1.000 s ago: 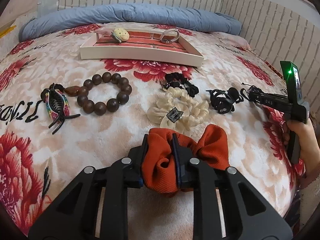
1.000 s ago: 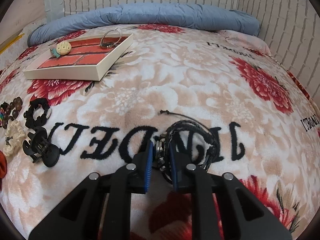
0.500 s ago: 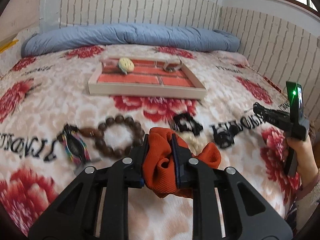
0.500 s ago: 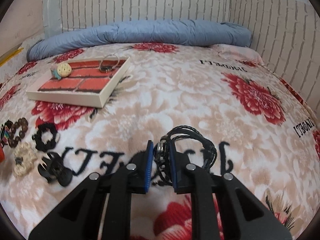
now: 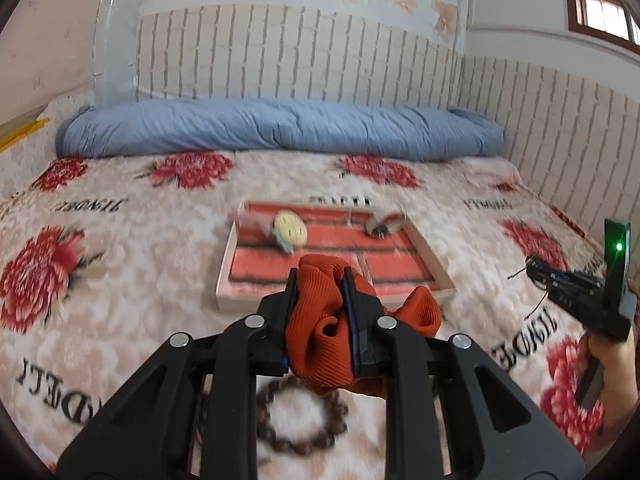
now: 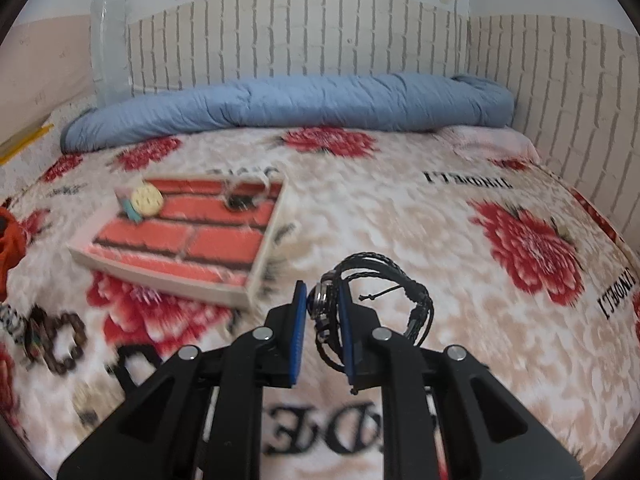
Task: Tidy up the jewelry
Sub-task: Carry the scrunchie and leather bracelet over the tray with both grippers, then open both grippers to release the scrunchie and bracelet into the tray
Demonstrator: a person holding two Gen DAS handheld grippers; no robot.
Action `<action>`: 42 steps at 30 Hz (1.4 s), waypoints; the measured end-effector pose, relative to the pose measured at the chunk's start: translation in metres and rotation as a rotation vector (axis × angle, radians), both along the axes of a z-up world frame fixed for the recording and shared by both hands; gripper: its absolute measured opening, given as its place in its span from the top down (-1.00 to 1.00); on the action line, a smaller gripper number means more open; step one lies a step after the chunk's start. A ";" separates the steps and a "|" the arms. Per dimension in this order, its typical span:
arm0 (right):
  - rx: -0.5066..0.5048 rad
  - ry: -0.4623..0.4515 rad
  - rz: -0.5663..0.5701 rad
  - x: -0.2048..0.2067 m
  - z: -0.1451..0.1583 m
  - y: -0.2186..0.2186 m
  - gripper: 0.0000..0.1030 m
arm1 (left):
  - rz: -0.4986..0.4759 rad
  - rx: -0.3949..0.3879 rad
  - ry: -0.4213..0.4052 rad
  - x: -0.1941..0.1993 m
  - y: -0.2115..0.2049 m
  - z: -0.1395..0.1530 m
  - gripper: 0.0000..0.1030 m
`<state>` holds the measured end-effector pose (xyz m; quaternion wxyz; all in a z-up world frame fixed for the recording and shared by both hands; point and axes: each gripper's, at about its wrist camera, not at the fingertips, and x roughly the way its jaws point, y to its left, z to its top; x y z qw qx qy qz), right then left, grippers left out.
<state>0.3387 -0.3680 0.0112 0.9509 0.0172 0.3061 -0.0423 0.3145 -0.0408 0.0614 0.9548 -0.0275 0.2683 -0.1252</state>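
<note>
Straight ahead of my left hand-held gripper [image 5: 319,312], clenched on the orange scrunchie [image 5: 320,334], lies the tray [image 5: 430,258]; my right hand-held gripper [image 6: 322,316], grasping the black bracelet [image 6: 416,308], sees it ahead-left.

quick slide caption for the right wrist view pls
Right hand-held gripper shut on a black braided bracelet, raised above the floral blanket near the brick-print tray.

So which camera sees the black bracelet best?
The right wrist view. The black bracelet sits close up, pinched in the right gripper, cords clear. The left wrist view shows only a small dark bit far right.
</note>
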 end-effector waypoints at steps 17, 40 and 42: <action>0.082 -0.049 0.058 0.107 0.018 0.094 0.68 | 0.046 -0.043 0.047 0.135 -0.003 -0.008 0.63; 0.094 0.089 0.013 0.188 -0.058 0.121 0.69 | 0.085 -0.015 0.234 0.212 0.000 -0.094 0.56; 0.094 0.099 0.004 0.190 -0.063 0.118 0.69 | 0.081 -0.007 0.246 0.213 -0.002 -0.098 0.56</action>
